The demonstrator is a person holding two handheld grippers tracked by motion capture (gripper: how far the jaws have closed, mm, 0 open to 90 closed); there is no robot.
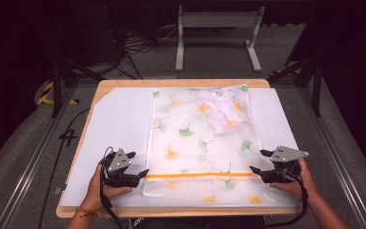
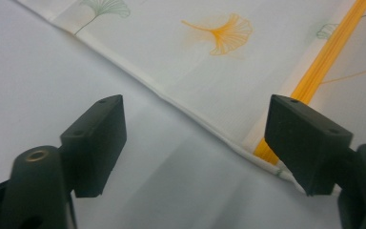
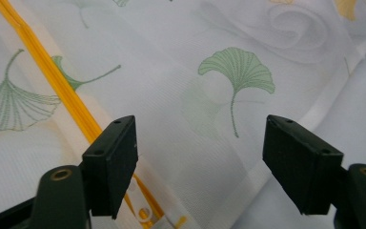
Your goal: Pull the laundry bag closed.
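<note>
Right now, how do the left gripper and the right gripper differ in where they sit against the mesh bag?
The left gripper points at the mesh bag's left edge over the white sheet; the right gripper sits at the bag's right edge, over its fabric. Both are open, level with the orange zipper.

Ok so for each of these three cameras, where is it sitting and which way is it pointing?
High view: above the person's side, looking forward and down on the table; both hands and forearms show.
Left gripper view: on the left gripper, looking past its open jaws at the bag's edge.
Right gripper view: on the right gripper, jaws open over the bag.
Shared: all catch the orange zipper.
</note>
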